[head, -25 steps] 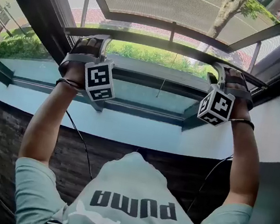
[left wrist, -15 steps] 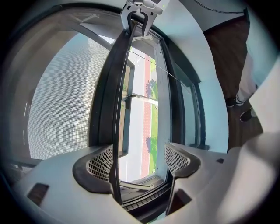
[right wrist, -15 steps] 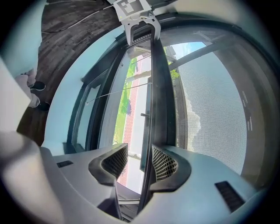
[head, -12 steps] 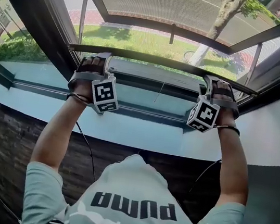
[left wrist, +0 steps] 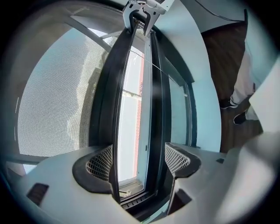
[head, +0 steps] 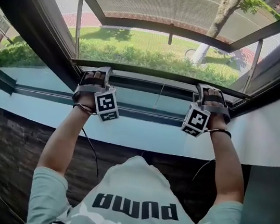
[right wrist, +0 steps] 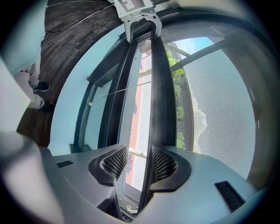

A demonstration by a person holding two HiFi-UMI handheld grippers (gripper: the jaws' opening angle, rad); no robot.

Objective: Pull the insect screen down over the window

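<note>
My L tongs [head: 100,72] straddle the insect screen's bottom bar [head: 156,77], wide open, bar against one pad only. Bar sits low, near the lower window frame [head: 145,115]. R tongs [head: 205,88] also astride it, narrower, slim gap left.

insect screen [head: 162,1]: fine woven mesh; matt grey | bottom bar [head: 156,76]: dark matt metal | claw pads [left wrist: 99,162]: black; cross-hatched

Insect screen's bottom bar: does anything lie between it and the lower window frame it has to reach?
Nothing visible. Only a thin bright gap separates the bottom bar from the lower frame. The left gripper and right gripper sit on the bar itself, not below it.
</note>
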